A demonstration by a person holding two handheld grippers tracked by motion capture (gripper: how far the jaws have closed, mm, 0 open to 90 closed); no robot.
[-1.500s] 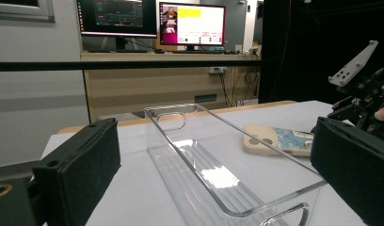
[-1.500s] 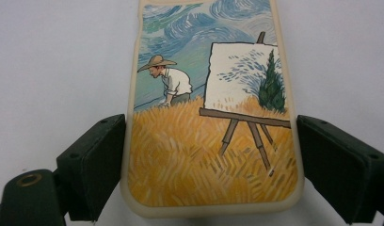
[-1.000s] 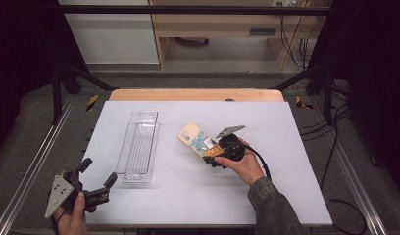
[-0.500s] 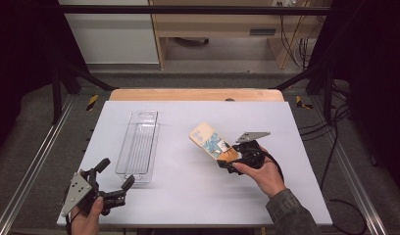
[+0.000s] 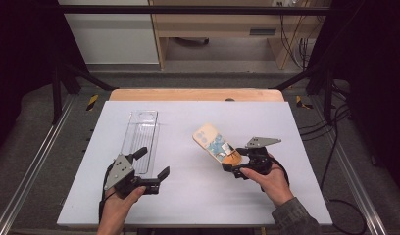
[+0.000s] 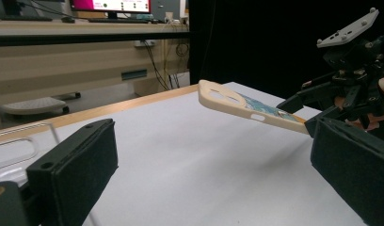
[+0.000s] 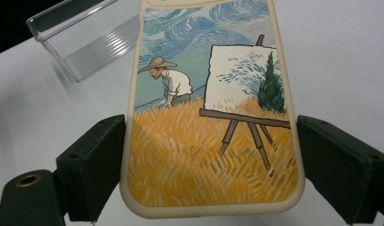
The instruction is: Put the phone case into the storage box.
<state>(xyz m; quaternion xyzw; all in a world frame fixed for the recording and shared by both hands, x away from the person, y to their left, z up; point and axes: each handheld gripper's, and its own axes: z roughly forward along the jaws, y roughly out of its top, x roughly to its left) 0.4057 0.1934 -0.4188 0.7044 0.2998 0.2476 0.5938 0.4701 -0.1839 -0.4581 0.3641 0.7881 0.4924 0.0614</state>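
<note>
The phone case [image 7: 211, 108] held between the right gripper's [image 5: 239, 164] jaws looked like soft cream plastic with a matt, smooth rim; its back carried a printed painting in brushy strokes with a faint sheen. The jaw pads on either side of it were black, matt and slightly grainy, like foam or rubber. The left gripper [image 5: 151, 169] had the same dull black pads, and its top plate looked like bare grey metal. Just ahead of it, the tray [image 5: 139, 139] was clear, glossy, ribbed plastic. Under both grippers, the table [image 5: 198, 196] was pale, smooth and matt, with a wooden far edge.
</note>
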